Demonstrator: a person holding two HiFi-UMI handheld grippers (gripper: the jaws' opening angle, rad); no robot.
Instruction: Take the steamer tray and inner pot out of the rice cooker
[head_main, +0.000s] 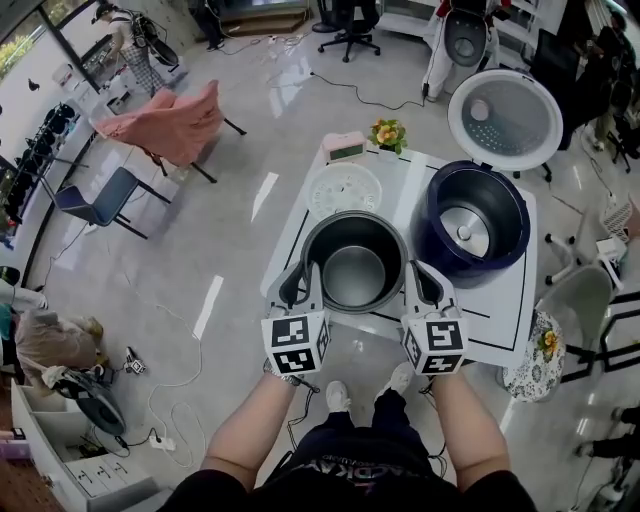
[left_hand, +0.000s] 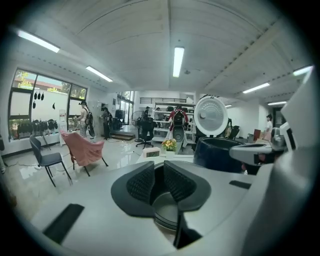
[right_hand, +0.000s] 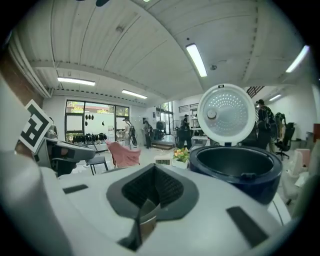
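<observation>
The grey metal inner pot (head_main: 353, 275) hangs between my two grippers, over the near edge of the white table (head_main: 510, 300). My left gripper (head_main: 303, 272) is shut on its left rim and my right gripper (head_main: 418, 272) on its right rim. In the left gripper view the pot (left_hand: 167, 212) shows between the jaws of the left gripper (left_hand: 160, 182). In the right gripper view a strip of pot rim (right_hand: 146, 220) sits between the pads of the right gripper (right_hand: 152, 192). The dark blue rice cooker (head_main: 500, 250) stands open and empty to the right. The round white steamer tray (head_main: 344, 190) lies on the table behind the pot.
The cooker's lid (head_main: 505, 118) stands raised behind its body. A small clock (head_main: 345, 147) and a pot of yellow flowers (head_main: 388, 133) sit at the table's far edge. A chair draped in pink cloth (head_main: 170, 125) and a blue chair (head_main: 95, 200) stand on the floor to the left.
</observation>
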